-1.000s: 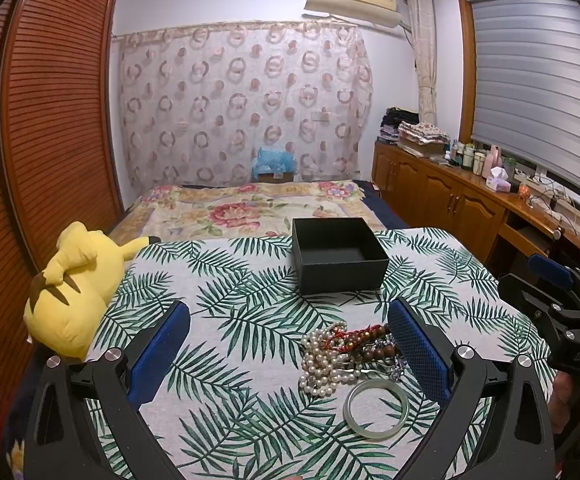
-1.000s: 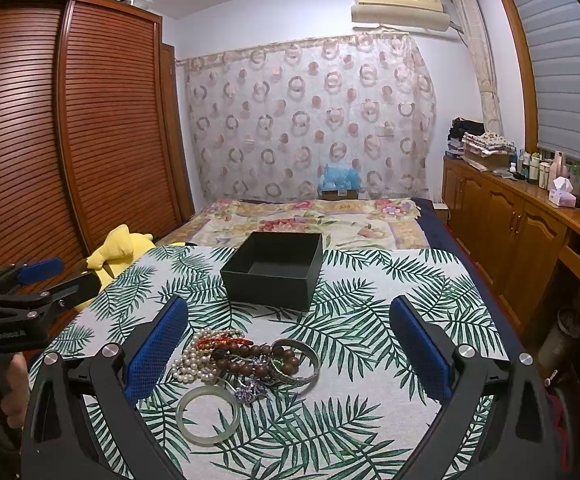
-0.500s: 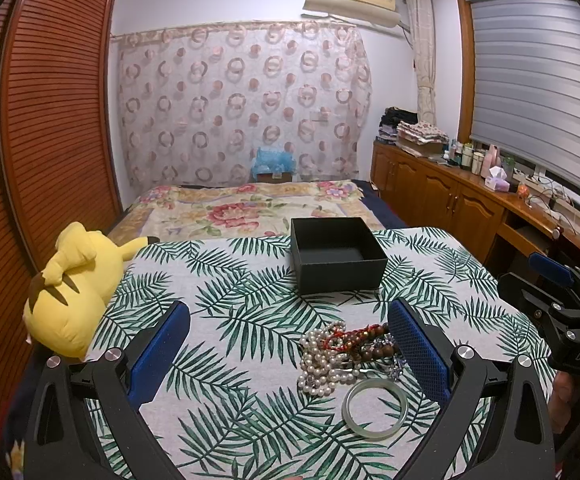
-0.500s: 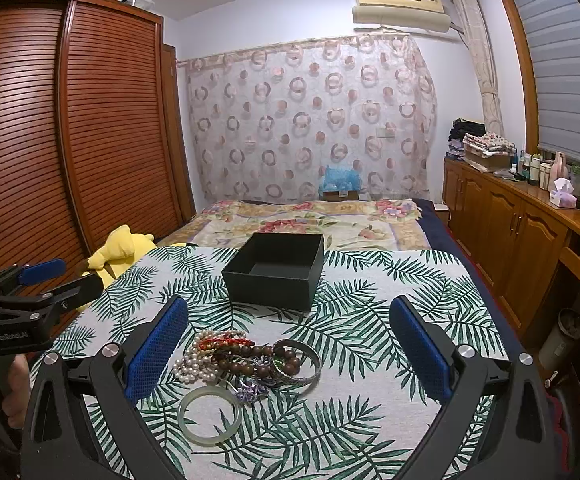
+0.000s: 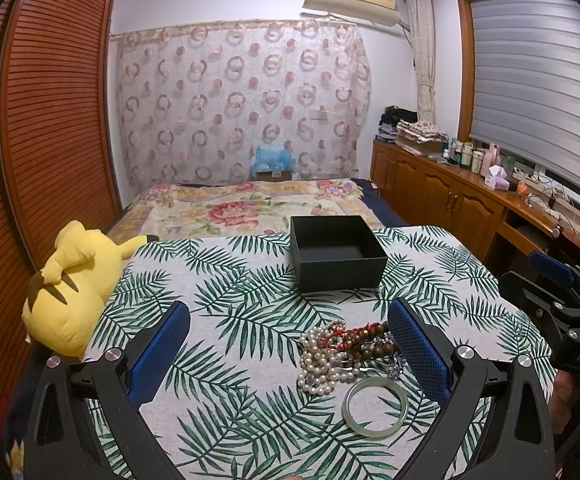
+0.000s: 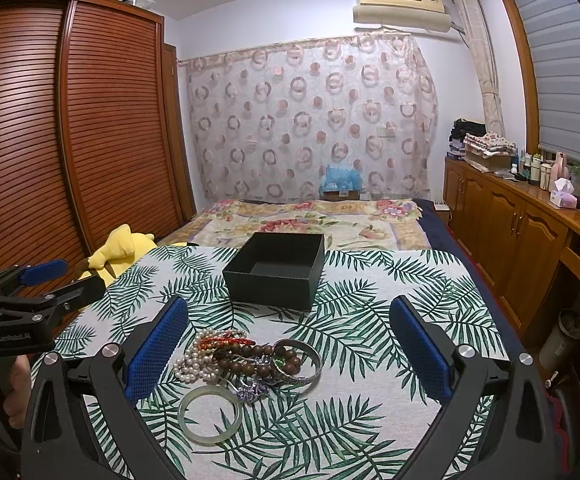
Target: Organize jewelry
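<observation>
A pile of jewelry lies on the leaf-print cloth: a pearl string (image 5: 317, 364) (image 6: 194, 364), brown wooden beads (image 6: 268, 360) (image 5: 373, 350), a silver bangle (image 6: 303, 360) and a pale jade bangle (image 5: 374, 407) (image 6: 210, 414). An open, empty black box (image 5: 335, 252) (image 6: 276, 274) stands behind the pile. My left gripper (image 5: 290, 354) is open and empty, with the pile near its right finger. My right gripper (image 6: 288, 354) is open and empty, with the pile between its fingers, left of centre. Each gripper also shows in the other's view, the right (image 5: 557, 300) and the left (image 6: 38, 292).
A yellow plush toy (image 5: 70, 284) lies at the table's left edge. Behind the table is a bed with a floral cover (image 5: 246, 208). Wooden sliding doors (image 6: 50, 140) stand on the left, a wooden cabinet (image 6: 529, 232) on the right.
Both grippers have shifted only slightly. The jewelry and the box have not moved.
</observation>
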`<state>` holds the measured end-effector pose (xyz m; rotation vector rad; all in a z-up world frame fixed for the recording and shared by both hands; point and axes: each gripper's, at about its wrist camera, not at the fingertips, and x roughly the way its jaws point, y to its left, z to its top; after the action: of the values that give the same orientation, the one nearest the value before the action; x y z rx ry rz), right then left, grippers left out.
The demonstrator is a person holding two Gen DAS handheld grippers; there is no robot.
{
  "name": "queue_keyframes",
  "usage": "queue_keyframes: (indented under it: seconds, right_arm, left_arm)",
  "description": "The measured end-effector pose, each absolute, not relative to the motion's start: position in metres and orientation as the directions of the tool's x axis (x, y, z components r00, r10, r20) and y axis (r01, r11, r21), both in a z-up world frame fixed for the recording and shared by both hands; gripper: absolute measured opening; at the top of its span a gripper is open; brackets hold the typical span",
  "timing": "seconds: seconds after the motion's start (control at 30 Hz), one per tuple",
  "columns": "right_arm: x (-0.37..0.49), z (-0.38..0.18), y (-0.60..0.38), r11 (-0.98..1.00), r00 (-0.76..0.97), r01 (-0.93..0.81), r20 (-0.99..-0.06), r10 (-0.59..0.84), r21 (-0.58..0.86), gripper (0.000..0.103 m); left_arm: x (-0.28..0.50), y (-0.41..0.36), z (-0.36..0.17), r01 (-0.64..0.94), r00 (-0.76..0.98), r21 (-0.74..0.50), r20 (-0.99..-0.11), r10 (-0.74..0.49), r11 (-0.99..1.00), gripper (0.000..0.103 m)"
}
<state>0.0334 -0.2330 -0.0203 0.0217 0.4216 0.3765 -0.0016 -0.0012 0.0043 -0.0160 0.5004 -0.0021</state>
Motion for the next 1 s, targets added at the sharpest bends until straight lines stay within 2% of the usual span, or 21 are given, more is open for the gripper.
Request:
queue_keyframes:
  seconds: [0.47, 0.7, 1.0]
  right_arm:
    - [0.036, -0.025, -0.233, 0.93, 0.843, -0.355, -0.396, 0.364, 0.097, 0.101]
    - [0.033, -0.026, -0.234, 0.928, 0.839, -0.359, -0.403, 0.366, 0.097, 0.101]
    - [0.039, -0.054, -0.242, 0.937, 0.838, -0.346, -0.434, 0.331, 0.047, 0.101]
  left_arm:
    - [-0.002, -0.008, -0.005, 0.016, 0.877, -0.022, -0.481, -0.025, 1.0, 0.096]
    - [0.005, -0.003, -0.015, 0.027, 0.862, -0.04, -0.506, -0.044, 0.999, 0.096]
    - [0.015, -0.005, -0.033, 0.07, 0.83, -0.048, -0.551, -0.085, 0.996, 0.096]
